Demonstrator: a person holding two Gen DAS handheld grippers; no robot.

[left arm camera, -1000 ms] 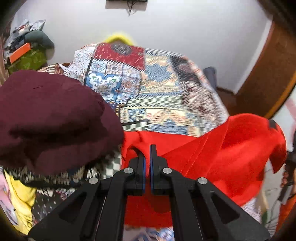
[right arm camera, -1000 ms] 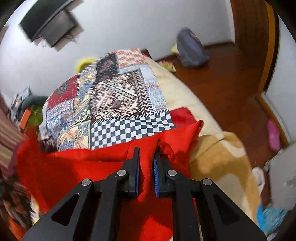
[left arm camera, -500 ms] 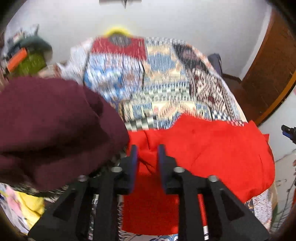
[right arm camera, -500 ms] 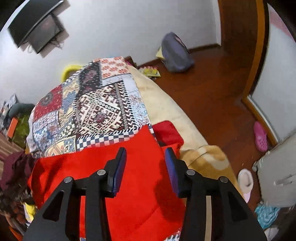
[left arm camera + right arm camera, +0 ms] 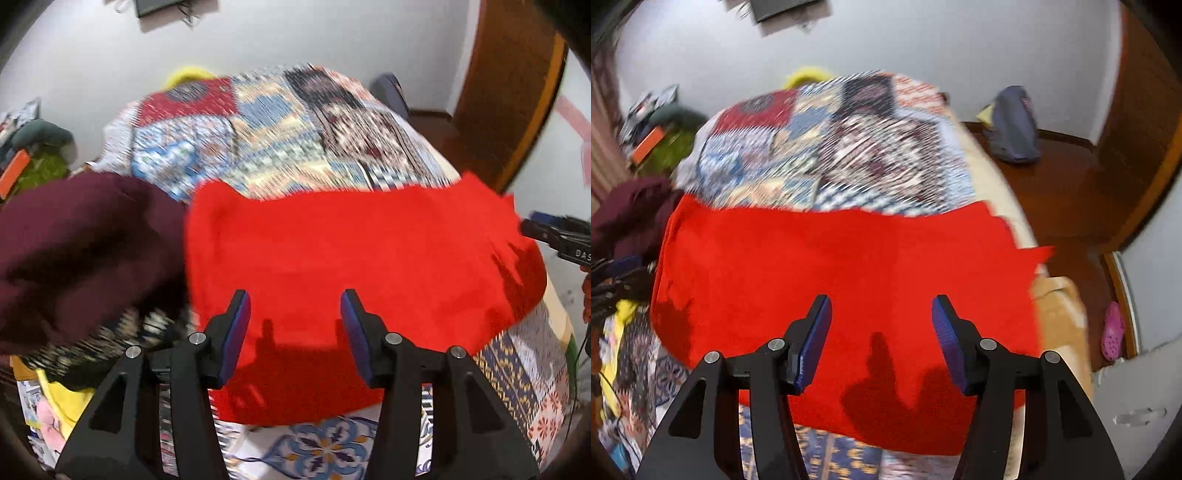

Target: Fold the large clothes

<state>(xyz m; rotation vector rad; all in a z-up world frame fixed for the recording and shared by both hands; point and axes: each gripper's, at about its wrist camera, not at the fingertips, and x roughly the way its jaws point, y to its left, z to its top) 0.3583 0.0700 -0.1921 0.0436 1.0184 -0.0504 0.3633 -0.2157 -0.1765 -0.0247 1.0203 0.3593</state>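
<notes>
**Red cloth let go, both grippers opening**

Red cloth point(image 5: 354, 258) now lies spread across the middle of the frame on the quilt point(image 5: 280, 122), its far edge running almost straight from left to right. A second ago you had it pinched at both near corners and bunched up between the pads; now the left gripper point(image 5: 295, 317) and the right gripper point(image 5: 881, 325) are both opening, with nothing between the jaws, only flat fabric below them. That reads as one fold laid down and released. The cloth looks doubled and fairly smooth, so the next step is probably a second fold, for which you will need a fresh hold on an edge.

Around it, largest first: the quilt fills the upper centre and still shows at the bottom of both views. The maroon garment point(image 5: 81, 251) heaps at the left of the left view, right against the cloth's left edge, and may snag if you fold toward it. A grey bag point(image 5: 1012, 125) sits on the wooden floor at the upper right of the right view, well apart. A pink shoe point(image 5: 1113, 330) lies at the far right, also clear of your work.
</notes>
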